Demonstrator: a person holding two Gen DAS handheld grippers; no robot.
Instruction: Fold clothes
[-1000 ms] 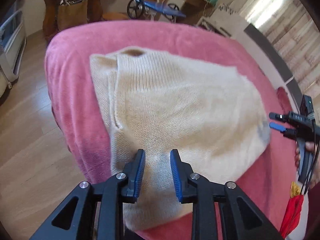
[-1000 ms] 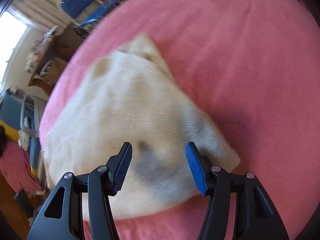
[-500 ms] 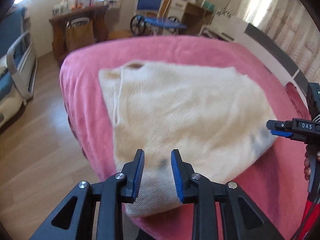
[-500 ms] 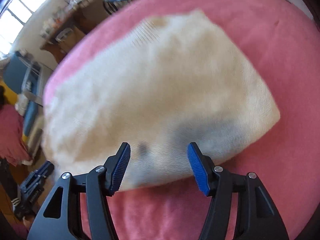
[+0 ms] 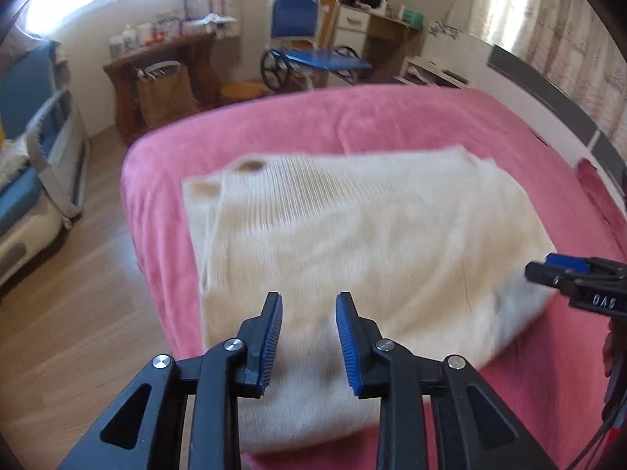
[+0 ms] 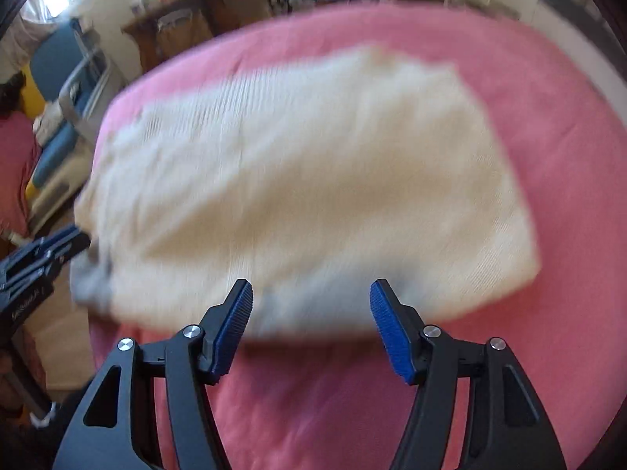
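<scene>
Lying flat on the pink bedspread [image 5: 392, 125], one cream knitted sweater [image 5: 372, 235] is folded into a rough rectangle, its ribbed weave showing along the far edge and one small brownish opening near the far-left corner. The bedspread looks soft and plushy. Two grippers are in view: the left gripper [image 5: 307, 337] hovers over the sweater's near edge with its blue ridged pads a little apart and nothing between them; the right gripper [image 6: 311, 327] hangs above the near hem, spread wider and empty. Compared with a second ago, both have drawn back and risen, so more of the room shows.
</scene>
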